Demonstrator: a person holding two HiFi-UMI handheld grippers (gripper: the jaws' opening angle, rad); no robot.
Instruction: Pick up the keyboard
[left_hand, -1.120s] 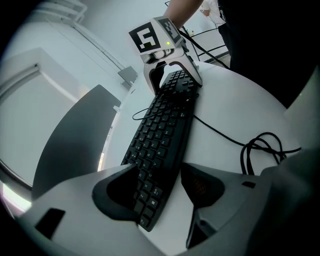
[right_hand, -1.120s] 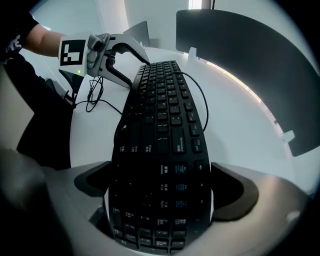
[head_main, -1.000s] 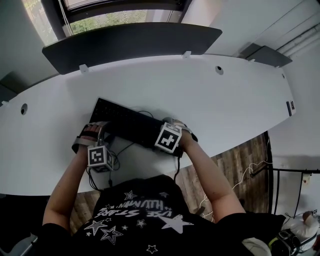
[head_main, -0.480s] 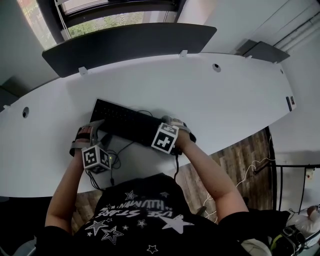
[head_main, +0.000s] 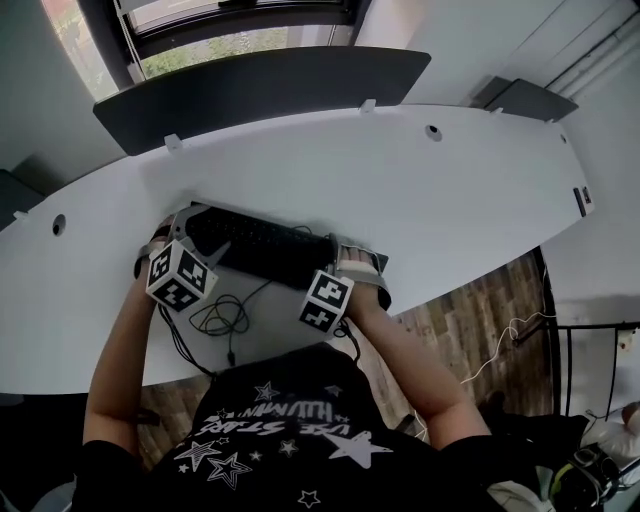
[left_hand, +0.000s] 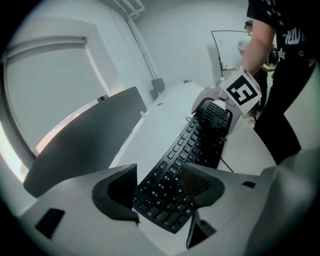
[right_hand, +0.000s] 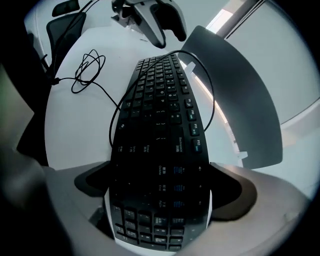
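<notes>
Has brought the left gripper (left_hand: 160, 192) up from 7 o'clock onto the 9 o'clock end of the keyboard (head_main: 262, 248), closing its fingers on that end. Holds the 3 o'clock end in the right gripper (right_hand: 160, 200), fingers pinched snug against both edges. Means both ends secured over the desk (head_main: 450, 200); probably just lifting. No containers in view.

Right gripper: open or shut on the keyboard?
Shut on it. In the right gripper view, the right gripper's two jaws press against opposite long edges of the keyboard at its near end.
</notes>
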